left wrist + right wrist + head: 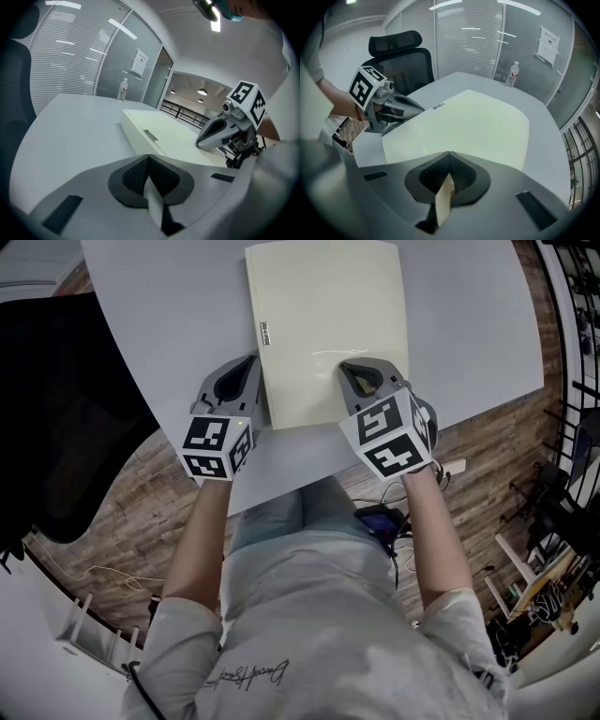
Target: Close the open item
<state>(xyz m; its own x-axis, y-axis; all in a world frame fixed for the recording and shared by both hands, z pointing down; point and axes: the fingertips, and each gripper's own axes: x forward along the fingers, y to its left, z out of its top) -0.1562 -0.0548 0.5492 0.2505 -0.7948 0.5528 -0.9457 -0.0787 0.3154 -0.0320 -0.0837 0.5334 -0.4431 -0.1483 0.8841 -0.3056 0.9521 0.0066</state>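
The left tongs [246, 367] are pressed together on nothing, lying on the pale grey tabletop [169, 324] just beside the left edge of the flat cream rectangular case [323, 315]. The right tongs [349, 369], also pressed together and empty, rest on the case's near right corner.

The cream folder [328, 329] at upper centre looks smooth and faintly glossy, perhaps plastic. The bench [169, 315] is smooth matt grey; the floor [141, 521] at left shows grainy wood planks.
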